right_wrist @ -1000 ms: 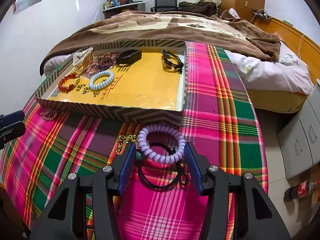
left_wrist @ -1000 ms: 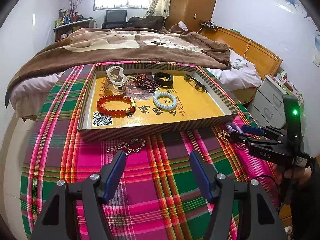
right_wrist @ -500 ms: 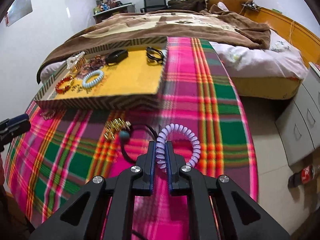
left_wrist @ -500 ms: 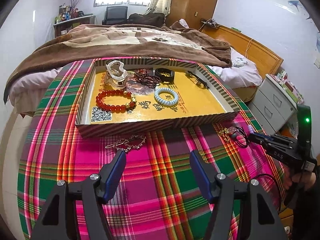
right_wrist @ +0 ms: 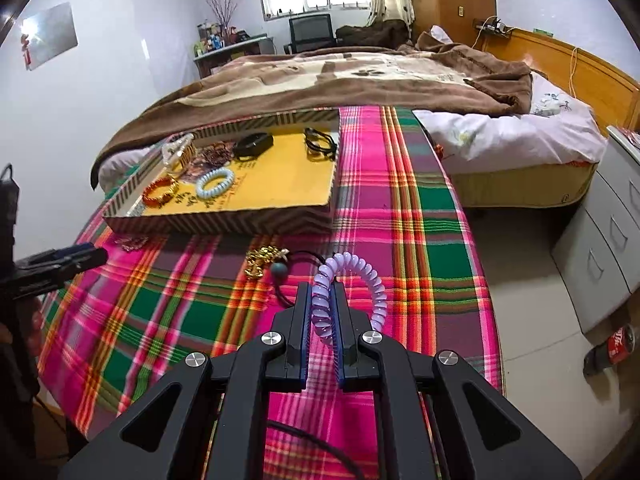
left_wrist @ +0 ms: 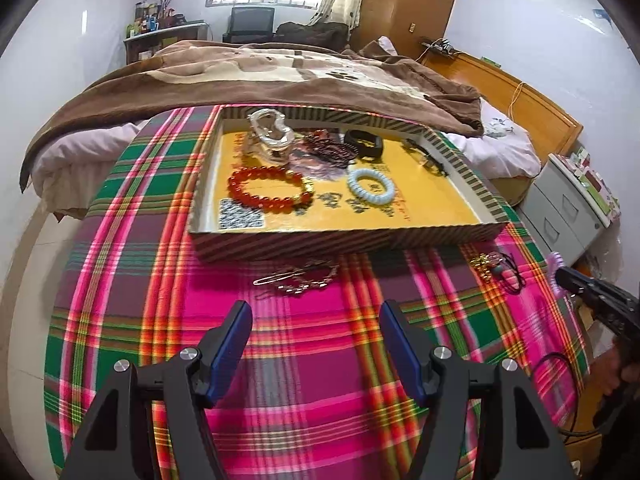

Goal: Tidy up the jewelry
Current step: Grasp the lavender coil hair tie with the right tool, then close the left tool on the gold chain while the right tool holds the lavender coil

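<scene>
Jewelry here starts with a lilac coil band, a springy spiral loop pinched by one side between the pads of the right claw, the rest arching up and to the right, clear of the plaid cloth. Just ahead and left of that claw lie one gold chain and one black cord with a teal bead. Beyond them sits one striped tray holding one pale blue coil band, one red bead bracelet, one black band and one dark cord. The left claw hangs wide, holding nothing, above the cloth; one thin chain lies just ahead of it.
</scene>
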The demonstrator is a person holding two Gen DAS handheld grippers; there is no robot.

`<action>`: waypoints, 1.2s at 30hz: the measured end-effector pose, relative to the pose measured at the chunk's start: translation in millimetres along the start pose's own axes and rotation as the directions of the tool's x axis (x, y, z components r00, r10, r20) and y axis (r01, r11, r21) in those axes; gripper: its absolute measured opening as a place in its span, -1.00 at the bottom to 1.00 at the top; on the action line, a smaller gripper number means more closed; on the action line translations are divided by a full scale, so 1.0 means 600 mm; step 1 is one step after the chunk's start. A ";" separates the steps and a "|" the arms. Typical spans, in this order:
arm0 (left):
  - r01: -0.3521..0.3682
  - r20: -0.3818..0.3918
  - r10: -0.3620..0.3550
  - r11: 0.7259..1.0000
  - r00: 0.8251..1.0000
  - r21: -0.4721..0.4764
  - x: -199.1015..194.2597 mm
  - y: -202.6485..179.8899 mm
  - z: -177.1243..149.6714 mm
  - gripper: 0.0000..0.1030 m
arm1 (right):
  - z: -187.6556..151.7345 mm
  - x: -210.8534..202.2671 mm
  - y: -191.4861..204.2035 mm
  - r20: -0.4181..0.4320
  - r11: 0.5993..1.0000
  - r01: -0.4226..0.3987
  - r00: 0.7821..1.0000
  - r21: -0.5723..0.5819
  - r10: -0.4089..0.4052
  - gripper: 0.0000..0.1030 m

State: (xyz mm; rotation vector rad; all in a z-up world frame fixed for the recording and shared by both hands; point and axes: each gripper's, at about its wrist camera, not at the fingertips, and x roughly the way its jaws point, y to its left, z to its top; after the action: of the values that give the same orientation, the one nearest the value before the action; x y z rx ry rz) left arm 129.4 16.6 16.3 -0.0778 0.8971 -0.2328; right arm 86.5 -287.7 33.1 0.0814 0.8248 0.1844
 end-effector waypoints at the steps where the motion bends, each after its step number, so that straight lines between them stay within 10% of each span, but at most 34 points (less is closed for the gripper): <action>1: -0.010 0.001 0.010 1.000 1.000 -0.004 0.001 0.007 0.000 0.28 | 0.000 -0.002 0.002 0.003 1.000 -0.002 1.000 0.001 0.002 -0.82; 10: -0.039 -0.006 0.039 0.999 0.999 -0.006 0.006 0.022 0.000 0.28 | 0.000 -0.020 0.024 0.037 1.000 -0.014 0.999 -0.022 0.015 -0.82; 22: 0.165 -0.023 -0.163 0.976 0.986 0.144 0.039 -0.117 0.028 0.28 | -0.007 -0.026 0.018 0.042 1.000 -0.019 0.999 -0.013 0.020 -0.82; 36: 0.192 -0.091 -0.175 0.951 0.980 0.244 0.117 -0.222 0.041 0.28 | -0.016 -0.040 -0.014 0.053 1.000 -0.013 0.999 0.005 0.012 -0.82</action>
State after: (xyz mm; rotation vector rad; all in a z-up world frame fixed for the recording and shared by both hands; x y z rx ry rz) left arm 168.6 -129.8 -0.1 0.0835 0.9225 -0.5245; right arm 64.9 -300.7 42.8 0.0957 0.7725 0.1914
